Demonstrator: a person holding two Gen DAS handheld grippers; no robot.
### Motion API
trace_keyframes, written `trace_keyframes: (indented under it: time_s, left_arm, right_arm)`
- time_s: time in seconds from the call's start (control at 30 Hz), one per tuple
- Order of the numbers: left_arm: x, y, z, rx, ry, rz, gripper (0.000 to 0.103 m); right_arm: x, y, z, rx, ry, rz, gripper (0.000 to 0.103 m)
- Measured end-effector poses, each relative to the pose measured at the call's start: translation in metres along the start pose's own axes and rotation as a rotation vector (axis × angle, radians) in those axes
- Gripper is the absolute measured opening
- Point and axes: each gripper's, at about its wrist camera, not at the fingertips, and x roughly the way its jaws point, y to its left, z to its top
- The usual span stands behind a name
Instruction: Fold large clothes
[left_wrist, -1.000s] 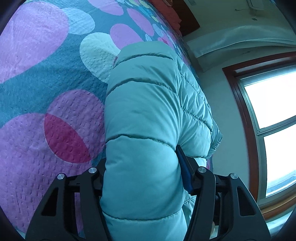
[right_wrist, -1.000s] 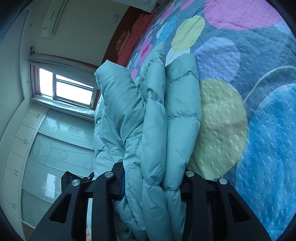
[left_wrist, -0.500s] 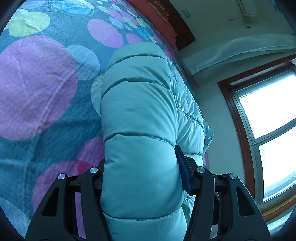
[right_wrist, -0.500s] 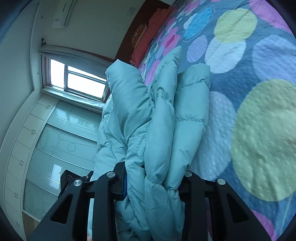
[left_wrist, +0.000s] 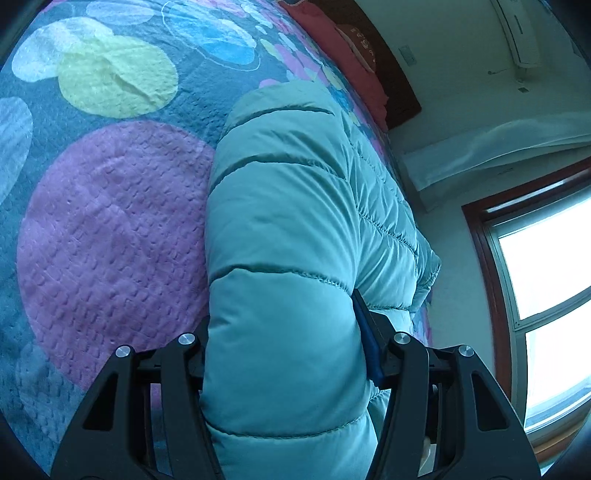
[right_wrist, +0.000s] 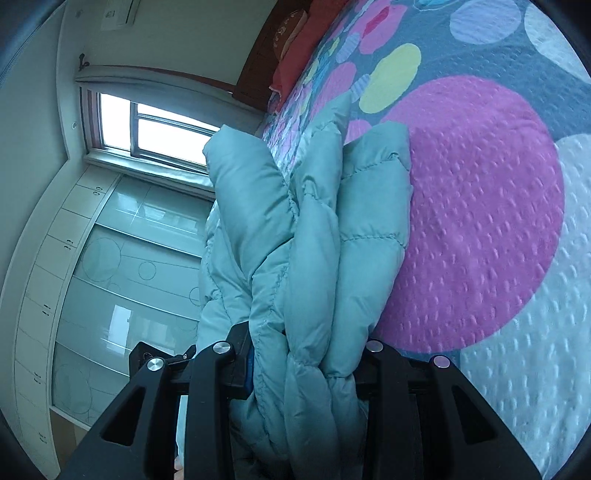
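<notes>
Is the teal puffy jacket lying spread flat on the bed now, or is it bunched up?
Bunched up. The jacket stands in thick doubled layers above the bedspread, clamped by the right tool and the left tool.

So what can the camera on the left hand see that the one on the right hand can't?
Only the left wrist view shows the air conditioner high on the wall and one smooth, thick fold of the jacket filling the left gripper.

Only the right wrist view shows the glossy wardrobe doors beside the window, and several bunched layers of jacket squeezed in the right gripper.

Both show the teal puffer jacket clamped between black fingers, the spotted bedspread, the red pillow and a window.
</notes>
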Motion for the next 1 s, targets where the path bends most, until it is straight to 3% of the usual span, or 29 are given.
trace_keyframes:
  time_s: [0.1,0.2,0.37,0.63,0.83,0.97,1.0]
  left_arm:
    - [0.0,0.003,0.001,0.014,0.008,-0.017,0.061]
    - [-0.004,0.009,0.006,-0.005,0.025,-0.04,0.065]
    - [-0.013,0.01,0.02,-0.046,0.023,-0.063,0.073]
    - [0.004,0.005,0.053,-0.035,0.011,-0.003,0.076]
    - [0.021,0.0,0.066,-0.022,0.03,0.066,0.076]
    - [0.03,-0.004,0.065,0.01,0.036,0.105,0.073]
    - [0.034,-0.005,0.065,0.018,0.039,0.112,0.071]
  right_arm:
    - [-0.004,-0.005,0.004,0.017,0.009,-0.002,0.033]
    - [-0.013,-0.006,0.007,0.033,0.022,-0.026,0.04]
    - [-0.028,0.006,0.024,-0.021,0.005,-0.102,0.069]
    - [-0.01,0.002,0.07,0.026,0.017,-0.13,0.075]
    - [0.007,-0.011,0.085,0.085,-0.004,-0.127,0.074]
    - [0.015,-0.015,0.085,0.082,0.003,-0.155,0.035]
    - [0.014,-0.017,0.084,0.087,0.0,-0.16,0.033]
